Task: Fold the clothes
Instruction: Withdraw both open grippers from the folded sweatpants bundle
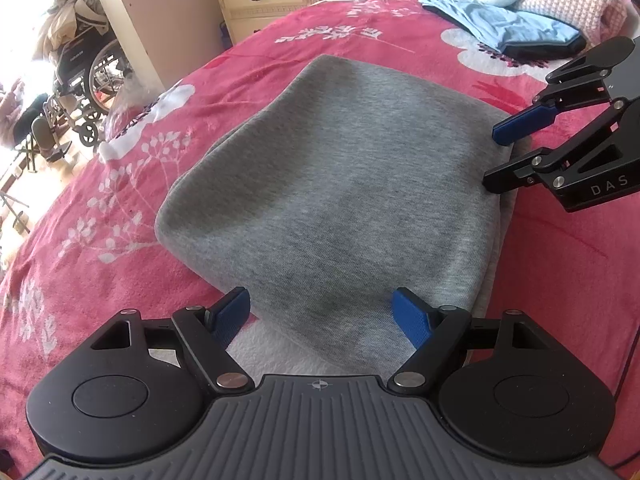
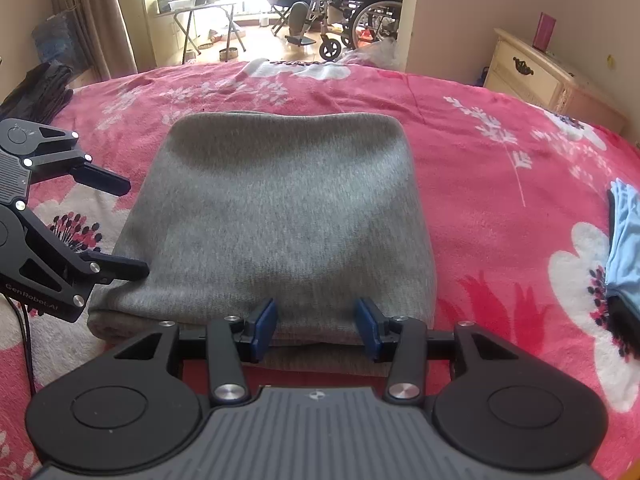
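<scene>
The right gripper (image 2: 316,326) stood with its jaws partly apart, straddling the near edge of the grey garment (image 2: 280,216) without clearly pinching it; the left gripper (image 1: 320,316) hung wide open over another edge, holding nothing. The garment lay folded into a thick pad in the middle of the pink floral blanket (image 2: 500,208). It looked soft, limp and light, likely to sag unless all its stacked layers were caught at the edge. Further off lay a folded blue garment (image 1: 504,26).
</scene>
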A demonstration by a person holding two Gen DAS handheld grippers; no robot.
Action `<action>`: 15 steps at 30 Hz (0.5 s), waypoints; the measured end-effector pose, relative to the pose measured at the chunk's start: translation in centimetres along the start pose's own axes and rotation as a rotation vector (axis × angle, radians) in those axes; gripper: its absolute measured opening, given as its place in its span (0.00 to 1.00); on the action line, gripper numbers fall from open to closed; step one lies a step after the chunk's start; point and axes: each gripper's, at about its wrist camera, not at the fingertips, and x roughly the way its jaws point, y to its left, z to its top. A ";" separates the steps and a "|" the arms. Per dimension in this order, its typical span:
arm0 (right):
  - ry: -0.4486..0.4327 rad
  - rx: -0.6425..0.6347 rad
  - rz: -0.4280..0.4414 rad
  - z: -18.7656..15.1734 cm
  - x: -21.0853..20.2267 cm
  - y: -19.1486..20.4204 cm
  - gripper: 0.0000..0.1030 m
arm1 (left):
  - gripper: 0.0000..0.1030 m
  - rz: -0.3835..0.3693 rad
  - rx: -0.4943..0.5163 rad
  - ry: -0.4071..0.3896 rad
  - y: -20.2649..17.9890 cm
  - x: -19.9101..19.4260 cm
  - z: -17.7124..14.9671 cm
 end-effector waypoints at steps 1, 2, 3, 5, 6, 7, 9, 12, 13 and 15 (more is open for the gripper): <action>0.000 0.001 0.000 0.0 0.0 0.0 0.46 | 0.77 0.001 0.000 0.000 0.0 0.0 0.0; 0.000 0.002 0.000 0.0 0.0 0.0 0.46 | 0.77 0.002 0.001 0.001 0.0 0.0 0.0; 0.000 0.004 0.000 0.0 0.0 0.0 0.46 | 0.77 0.003 0.001 0.001 -0.1 0.0 0.0; 0.000 0.009 0.000 0.0 0.0 0.0 0.46 | 0.77 0.003 0.000 0.001 0.0 0.0 0.0; 0.000 0.012 0.000 -0.1 0.0 0.0 0.46 | 0.77 0.003 0.000 0.001 0.0 0.0 0.0; 0.000 0.012 -0.001 -0.1 0.0 0.0 0.46 | 0.77 0.004 0.000 0.002 0.0 0.0 0.0; 0.001 0.012 -0.001 -0.1 0.0 0.0 0.47 | 0.77 0.004 0.001 0.002 -0.1 0.0 0.1; 0.001 0.015 -0.002 -0.1 0.0 0.0 0.47 | 0.77 0.004 0.002 0.003 -0.1 0.0 0.1; 0.002 0.015 -0.003 -0.1 0.0 0.0 0.47 | 0.77 0.004 0.002 0.003 -0.1 0.0 0.1; 0.002 0.015 -0.004 -0.2 0.0 0.0 0.48 | 0.77 0.003 0.000 0.003 -0.1 0.0 0.1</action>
